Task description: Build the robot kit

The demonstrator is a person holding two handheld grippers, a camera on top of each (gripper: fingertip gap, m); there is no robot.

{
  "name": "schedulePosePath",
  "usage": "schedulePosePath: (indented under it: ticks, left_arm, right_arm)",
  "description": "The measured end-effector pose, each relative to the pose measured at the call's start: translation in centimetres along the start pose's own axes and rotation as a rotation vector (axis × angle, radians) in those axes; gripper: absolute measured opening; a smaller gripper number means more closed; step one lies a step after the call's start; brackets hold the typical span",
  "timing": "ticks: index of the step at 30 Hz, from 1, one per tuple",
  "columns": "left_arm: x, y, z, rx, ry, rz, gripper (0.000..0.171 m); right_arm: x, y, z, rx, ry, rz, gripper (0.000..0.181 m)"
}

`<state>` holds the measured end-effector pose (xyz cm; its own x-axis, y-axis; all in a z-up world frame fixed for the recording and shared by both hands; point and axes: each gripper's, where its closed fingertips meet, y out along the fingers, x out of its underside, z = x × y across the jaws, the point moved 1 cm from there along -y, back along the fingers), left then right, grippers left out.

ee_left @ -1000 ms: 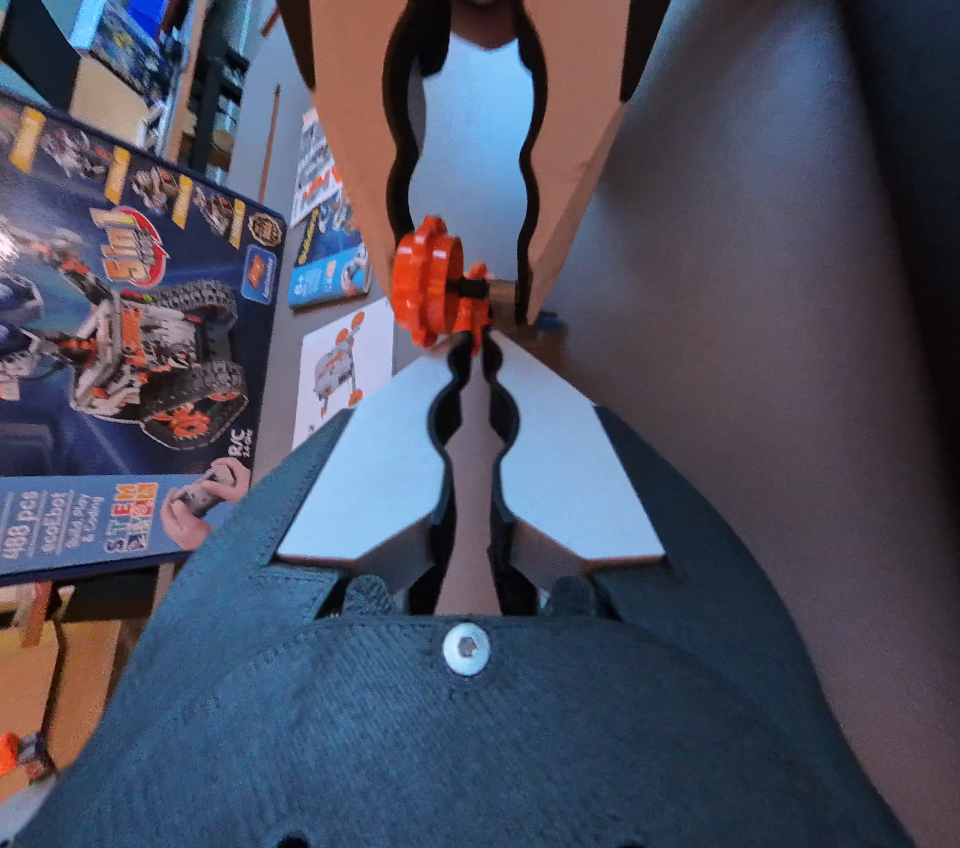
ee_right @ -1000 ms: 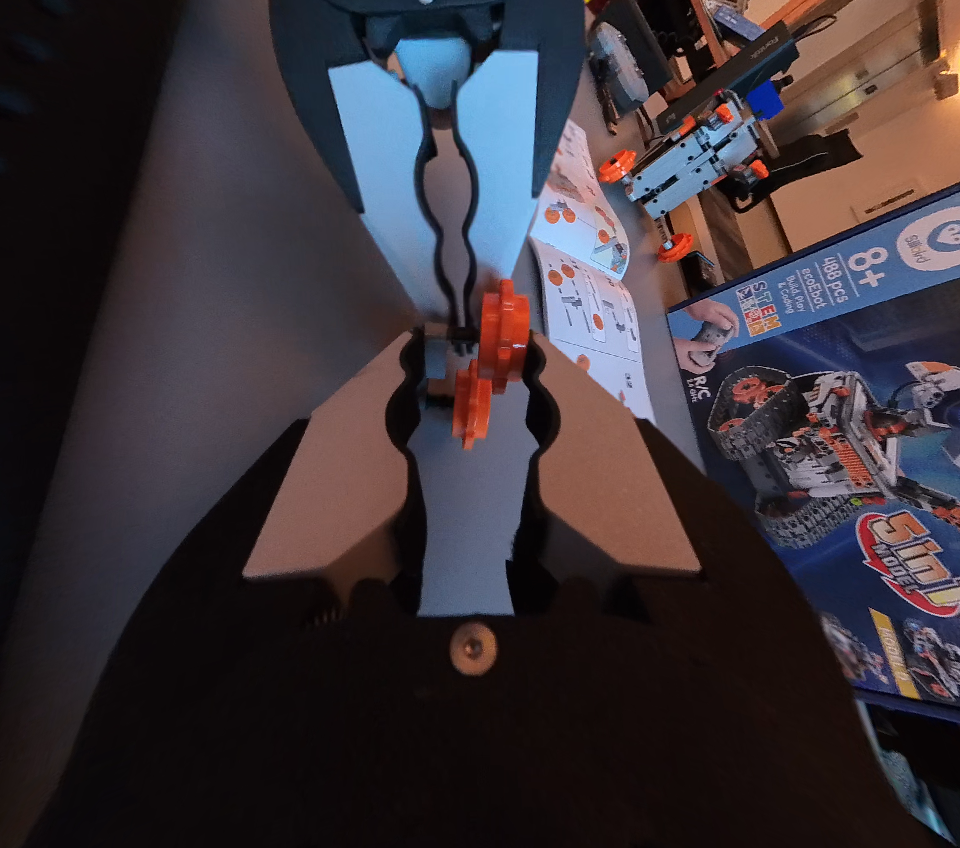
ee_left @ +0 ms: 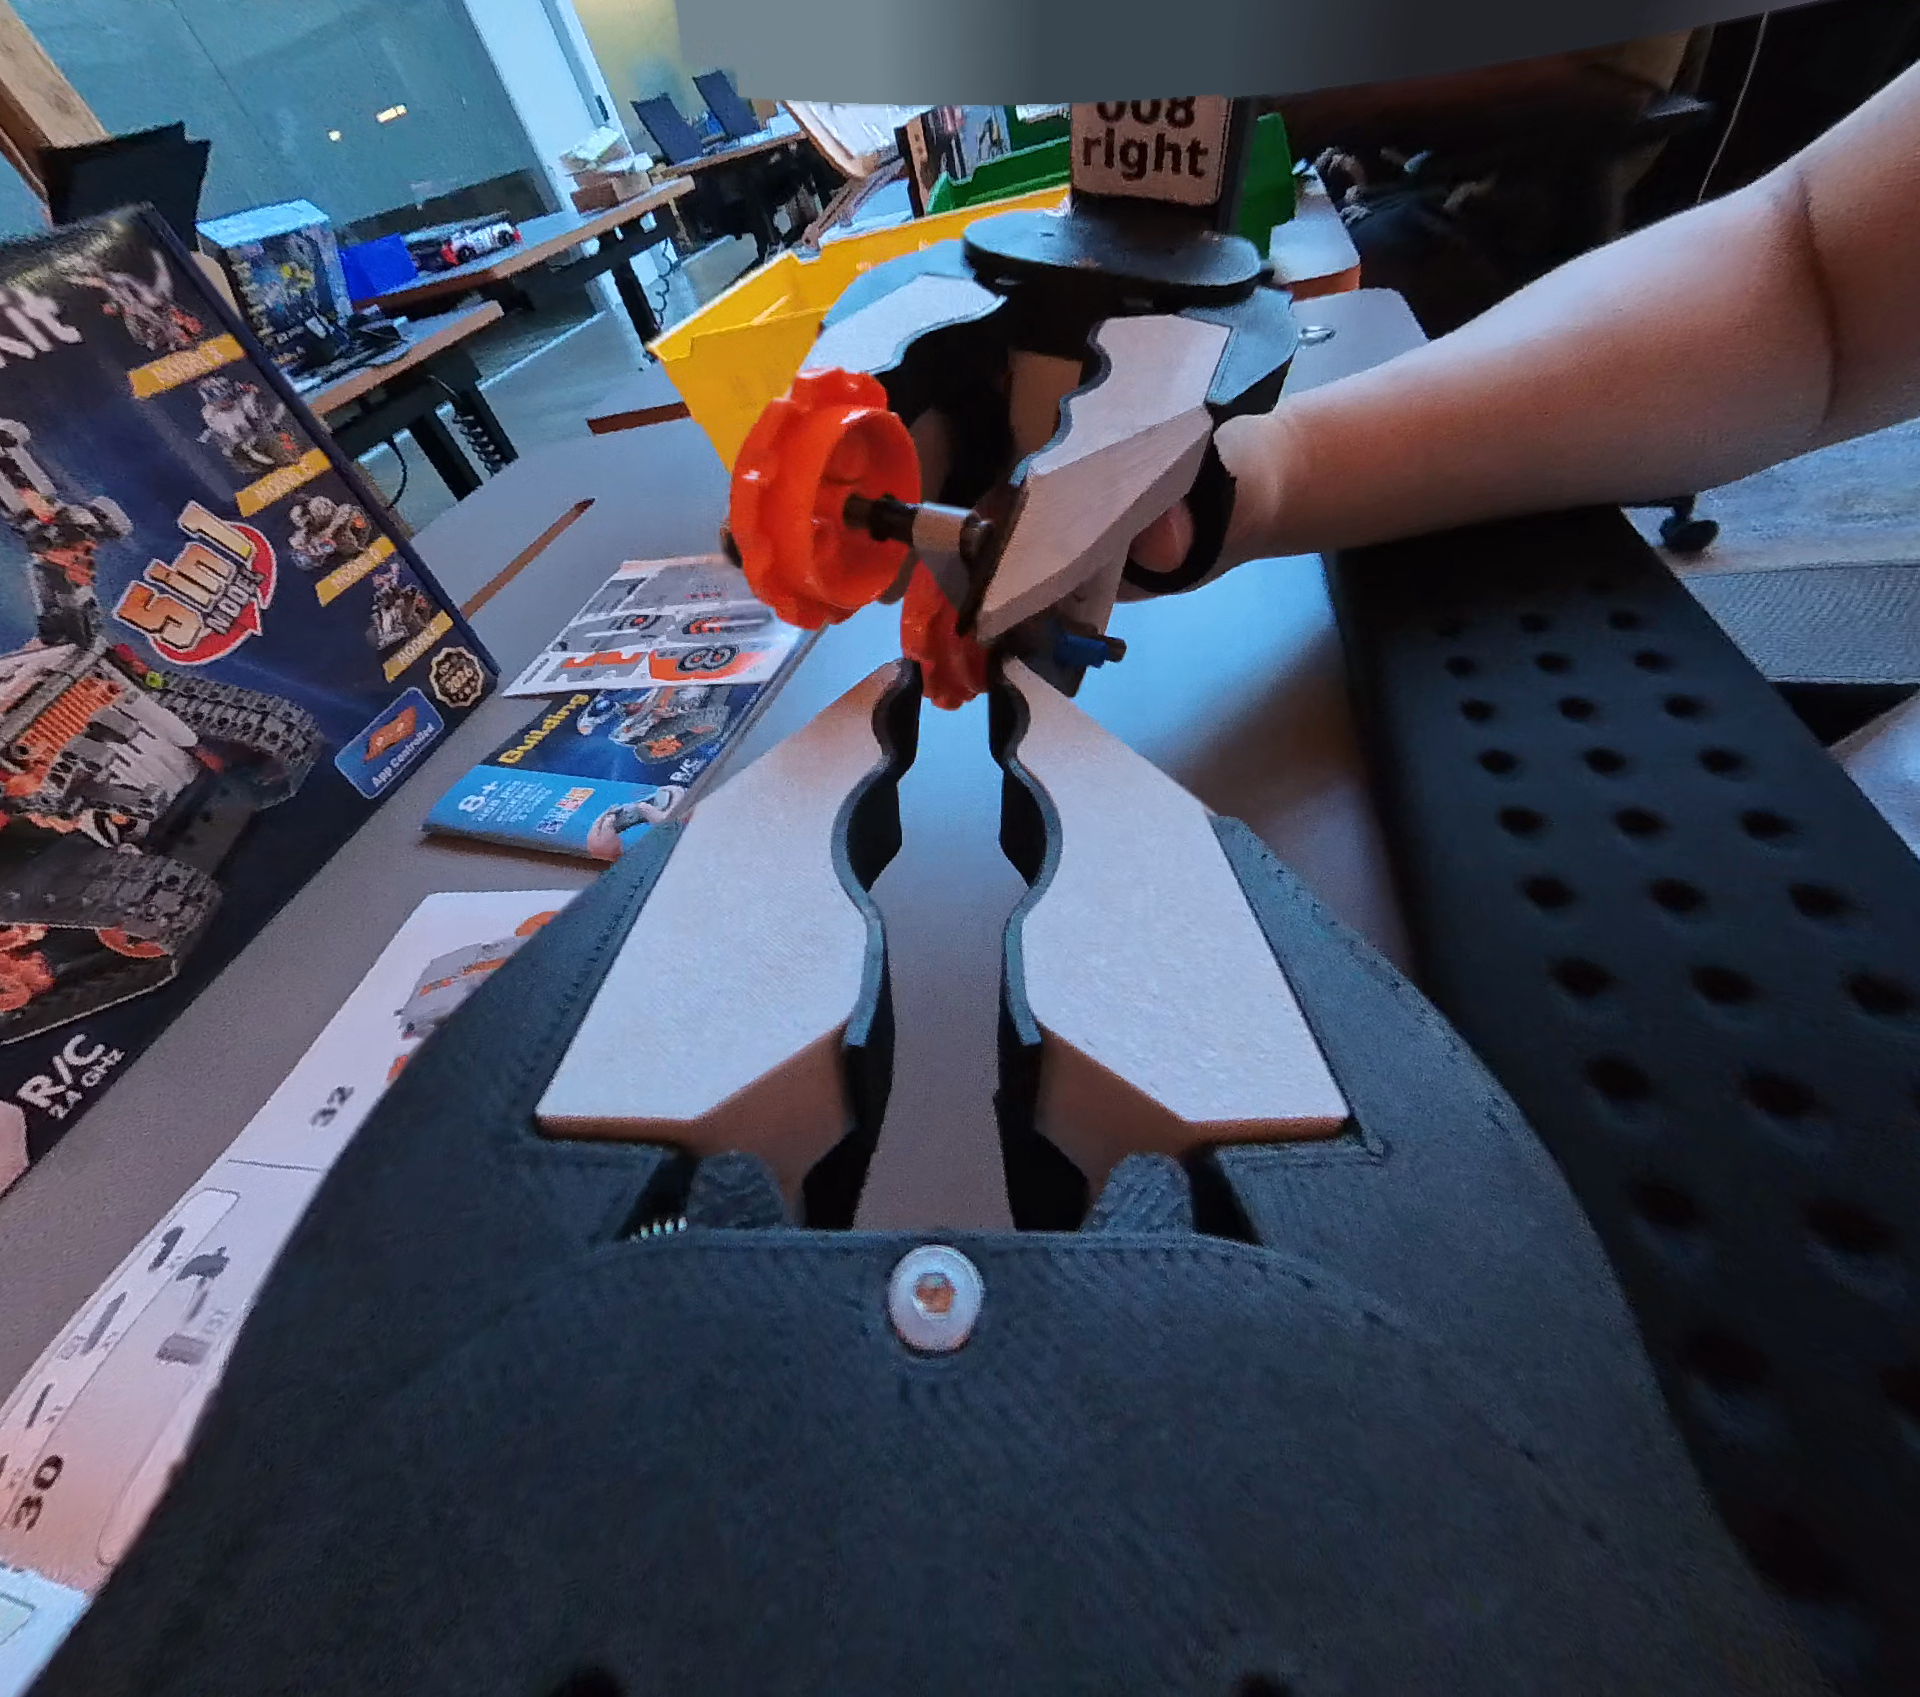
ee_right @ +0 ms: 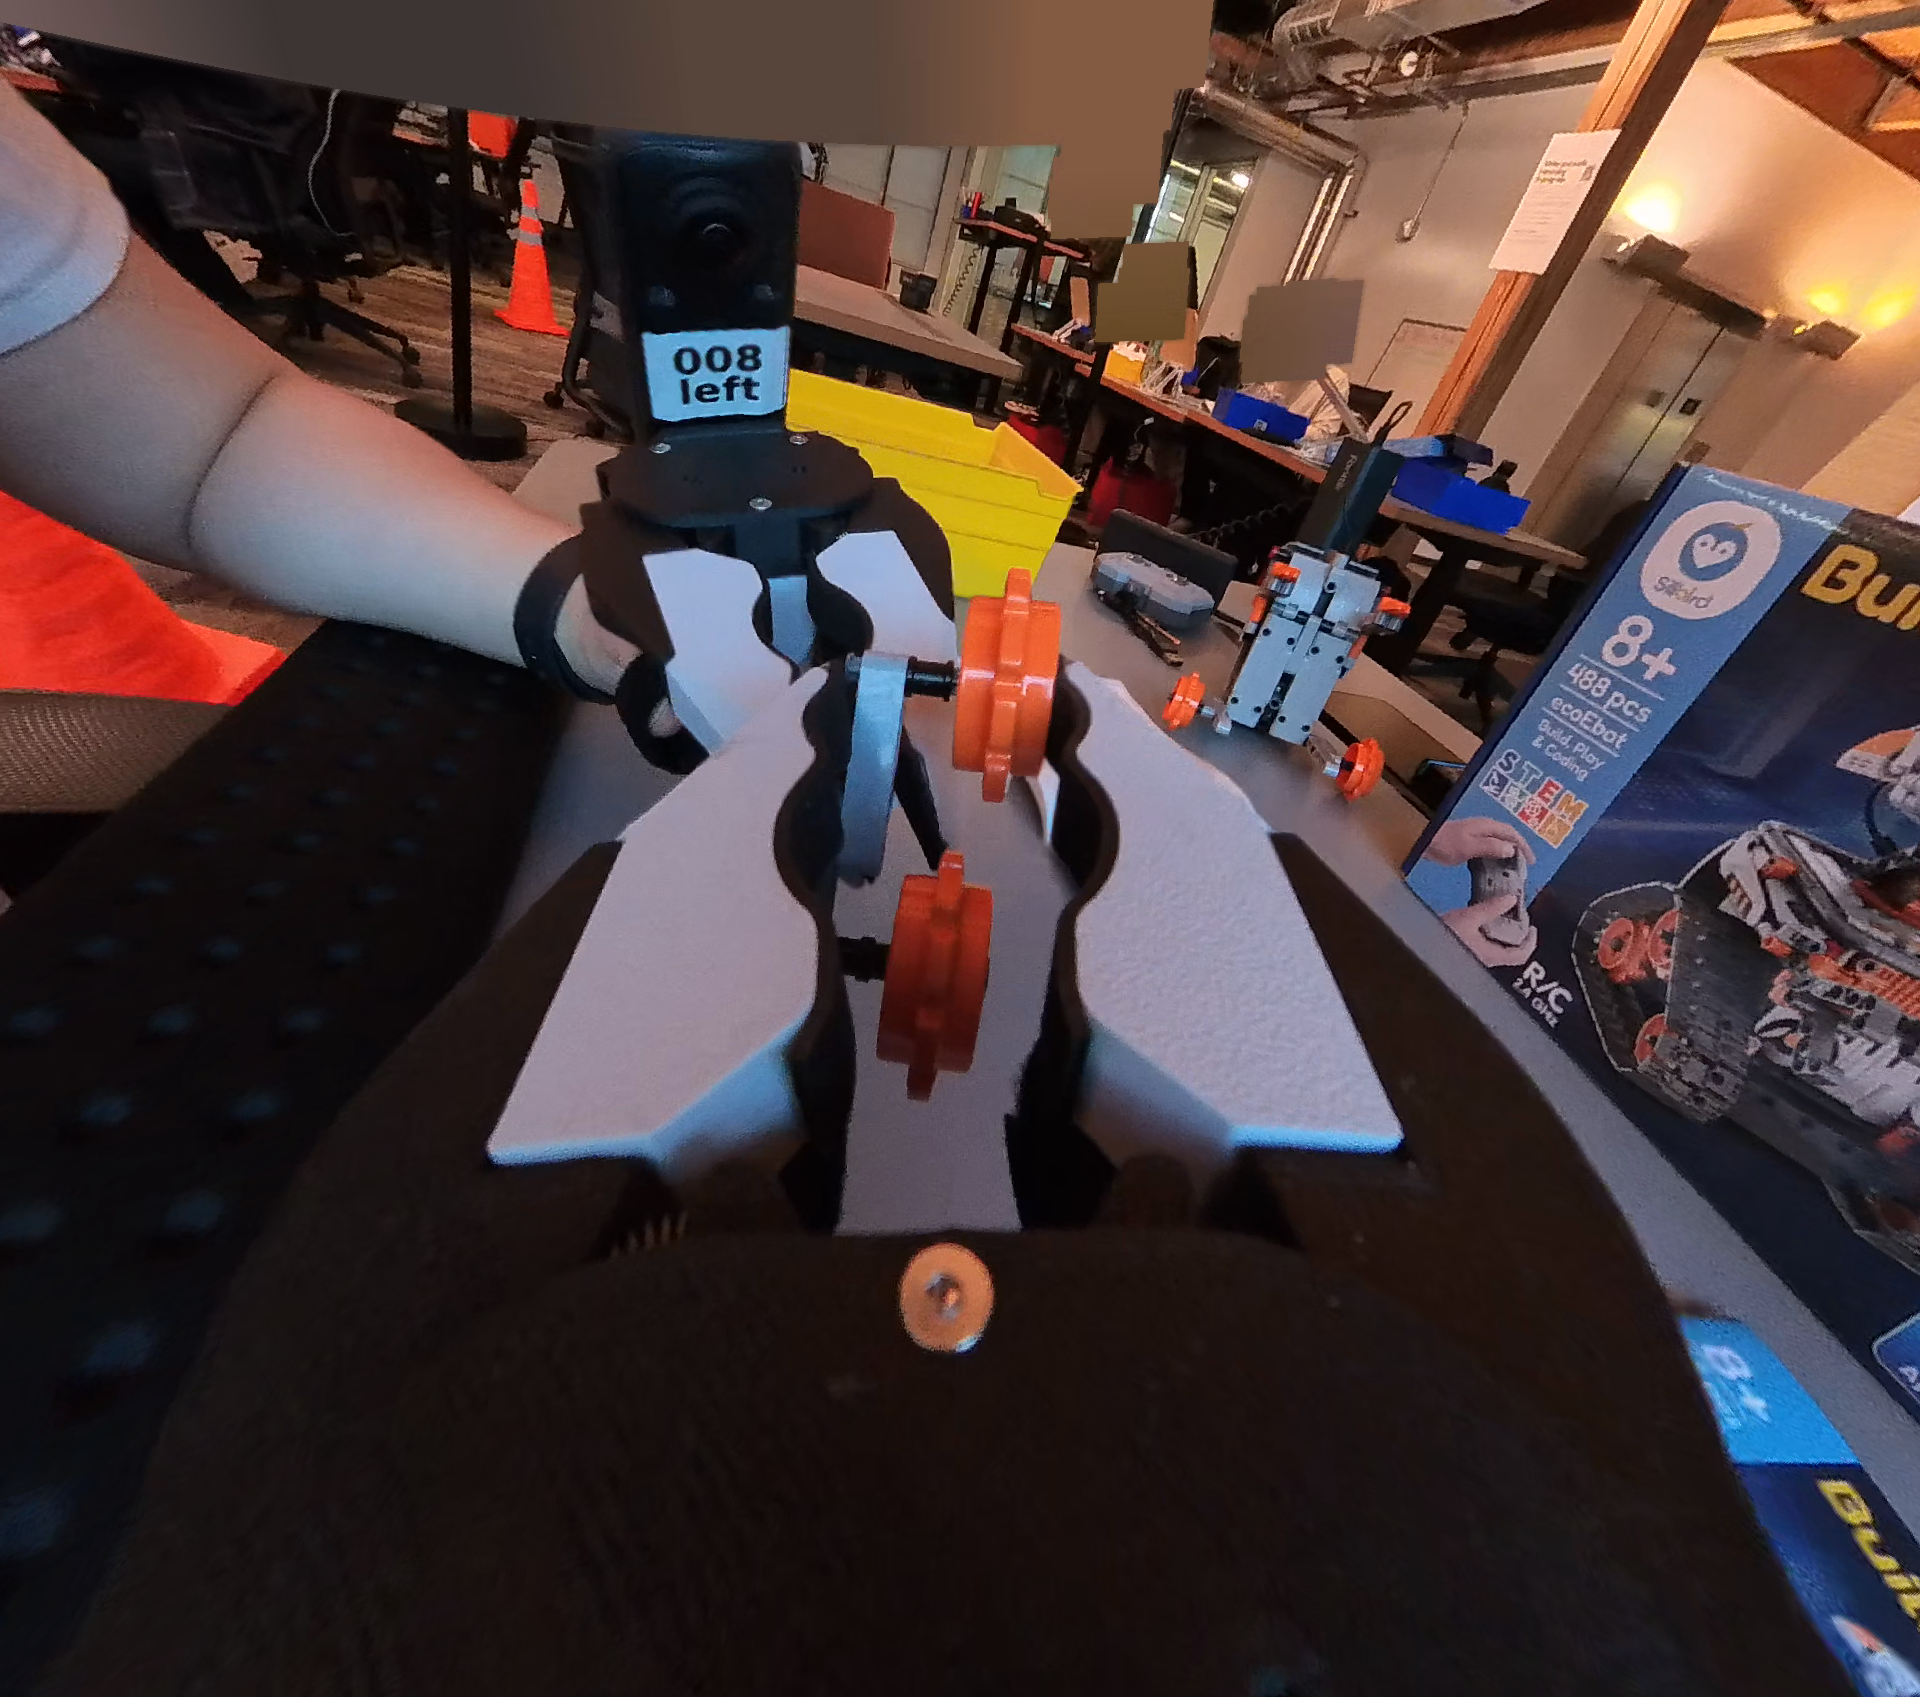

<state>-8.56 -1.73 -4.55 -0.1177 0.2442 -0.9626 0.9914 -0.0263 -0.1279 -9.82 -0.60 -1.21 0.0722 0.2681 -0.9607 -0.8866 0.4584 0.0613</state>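
The grey counter [ee_right: 1475,1003] runs under both claws, with a perforated black mat [ee_left: 1662,868] along its near edge. Off to the outer side of the right claw [ee_right: 940,712] stands a big blue toy-kit box [ee_right: 1714,816], upright on its edge, and instruction booklets [ee_left: 634,691] lie flat beside the left claw [ee_left: 951,681]. Beyond both claws sits a yellow bin [ee_right: 935,473]; I cannot see what is in it. Farther past the right claw a half-built grey model [ee_right: 1299,639] rests on the counter.

Between the two claws, lifted off the counter, is a small grey link with two orange sprocket wheels [ee_right: 935,868] on black axles. The right claw is part closed and seems to pinch the link's upper end, the wheels sticking out sideways so they stay free. The left claw meets it tip to tip, its jaws narrowed round the smaller orange wheel [ee_left: 940,645]; whether it truly grips there I cannot tell. Held like this, each claw appears to steady one end.
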Motion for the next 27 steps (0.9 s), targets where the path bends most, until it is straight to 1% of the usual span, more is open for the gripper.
schedulePosePath:
  ticks: [1,3,5,8,10,12,13,14,15,16,17,18,19,20,21,22,23,25,26,27]
  left_arm:
    - [-0.1,-0.1,0.0,-0.004,0.013,0.007,0.009]
    - [-0.4,-0.4,-0.2,-0.026,0.041,0.021,0.0]
    - [-0.3,-0.4,-0.2,-0.029,0.068,0.006,0.0]
    - [0.7,-0.5,0.3,0.026,0.067,-0.041,0.0]
    - [0.9,-1.0,-0.4,0.001,0.076,-0.051,0.013]
    - [0.3,-1.7,-1.2,-0.009,0.049,-0.021,0.028]
    - [0.0,-2.1,-1.2,0.014,0.009,-0.006,0.029]
    - [-0.4,-2.4,-1.0,0.06,-0.045,0.01,0.024]
    - [-0.5,-2.5,-0.7,0.11,-0.116,0.01,0.015]
    - [-0.4,-2.5,-1.0,0.127,-0.208,0.002,0.016]
    - [-0.6,-2.5,-1.1,0.165,-0.317,0.013,0.023]
    - [-1.2,-2.6,-1.1,0.221,-0.427,0.05,0.025]
    - [-1.6,-2.7,-1.8,0.234,-0.515,0.094,0.026]
    - [-2.1,-3.1,-2.5,0.227,-0.545,0.146,0.027]
    - [-2.3,-3.4,-3.1,0.193,-0.518,0.177,0.024]
    - [-2.4,-3.8,-3.5,0.148,-0.45,0.182,0.023]
    - [-2.4,-4.0,-3.4,0.122,-0.366,0.166,0.022]
    - [-1.5,-3.9,-3.2,0.073,-0.248,0.072,0.023]
    - [-1.2,-3.7,-3.0,0.057,-0.211,0.043,0.021]
    - [-1.4,-3.7,-2.9,0.042,-0.177,0.043,0.011]
  right_arm:
    - [0.0,0.0,0.1,0.008,-0.012,0.001,0.035]
    - [0.3,0.1,0.1,0.02,-0.043,-0.023,0.036]
    - [0.5,0.1,-0.1,0.012,-0.053,-0.031,0.036]
    - [0.8,0.1,-0.1,0.007,-0.055,-0.055,0.035]
    - [0.9,0.0,-0.2,-0.007,-0.046,-0.058,0.035]
    - [1.2,-0.1,-0.1,-0.006,-0.052,-0.069,0.035]
    - [1.2,-0.2,-0.1,-0.012,-0.048,-0.064,0.035]
    - [1.1,-0.2,-0.2,-0.02,-0.039,-0.059,0.035]
    - [1.0,-0.2,-0.3,-0.029,-0.032,-0.049,0.035]
    - [1.0,-0.1,-0.5,-0.041,-0.033,-0.051,0.035]
    - [1.2,-0.1,-0.7,-0.049,-0.04,-0.06,0.036]
    - [1.4,0.0,-0.9,-0.056,-0.051,-0.071,0.036]
    - [1.6,0.1,-1.1,-0.068,-0.056,-0.081,0.036]
    - [1.8,0.1,-1.3,-0.079,-0.052,-0.09,0.035]
    - [1.9,0.2,-1.3,-0.082,-0.045,-0.096,0.036]
    - [2.0,0.2,-1.3,-0.081,-0.036,-0.101,0.035]
    - [2.0,0.2,-1.2,-0.085,-0.023,-0.104,0.035]
    - [2.0,0.2,-1.2,-0.098,0.013,-0.103,0.035]
    - [2.1,0.2,-1.3,-0.109,0.03,-0.105,0.035]
    - [2.2,0.2,-1.4,-0.118,0.042,-0.111,0.035]
